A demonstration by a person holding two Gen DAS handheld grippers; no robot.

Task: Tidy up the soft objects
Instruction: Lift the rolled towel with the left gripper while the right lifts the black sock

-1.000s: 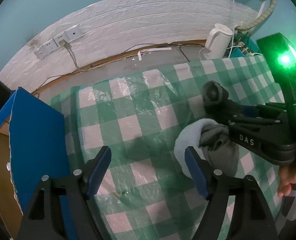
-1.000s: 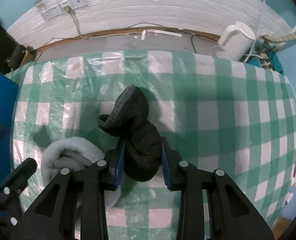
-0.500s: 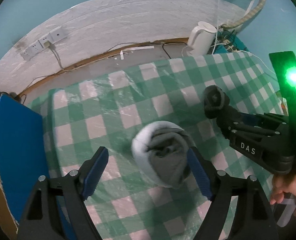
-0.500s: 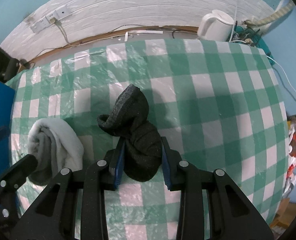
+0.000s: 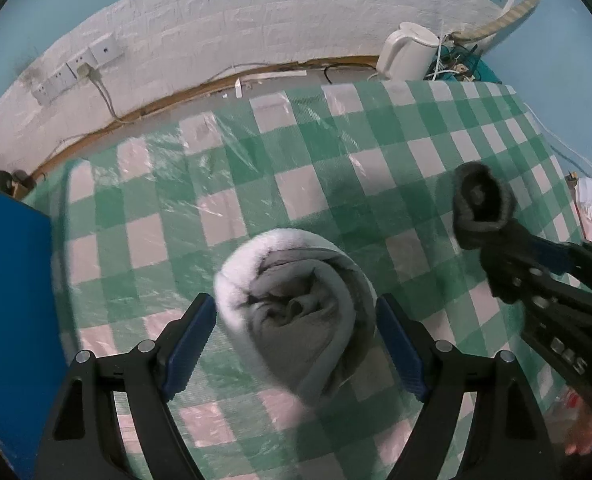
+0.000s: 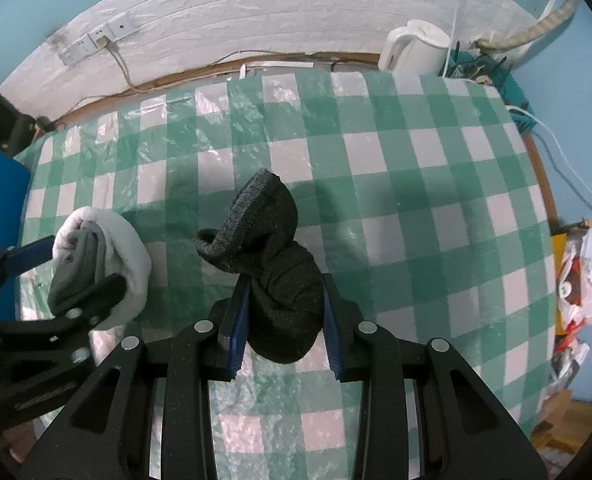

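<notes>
Low in the middle of my left wrist view sits the grey-and-white sock roll [image 5: 296, 320], lying on the green checked tablecloth [image 5: 315, 168] with my left tongs [image 5: 296, 344] straddling it. Their jaws have just been opening and now stand wide, one blue pad close to each side of the roll, neither pressing it as far as I can tell. My right tongs [image 6: 284, 320] are clamped on the dark sock bundle [image 6: 272, 268], which fills the centre of the right wrist view, its cuff sticking up and away from me.

The roll looks about as wide as the gap, so I judge a slightly off-centre descent would shove it sideways or nudge the white outer layer loose rather than catch it. Squeezing only the fluffy edge could let the grey core slip out and unroll. The dark bundle is pinched at its lower end; a quick swing might let it sag or drop. The blue box [image 5: 12, 320] at the left edge is close enough to knock.
</notes>
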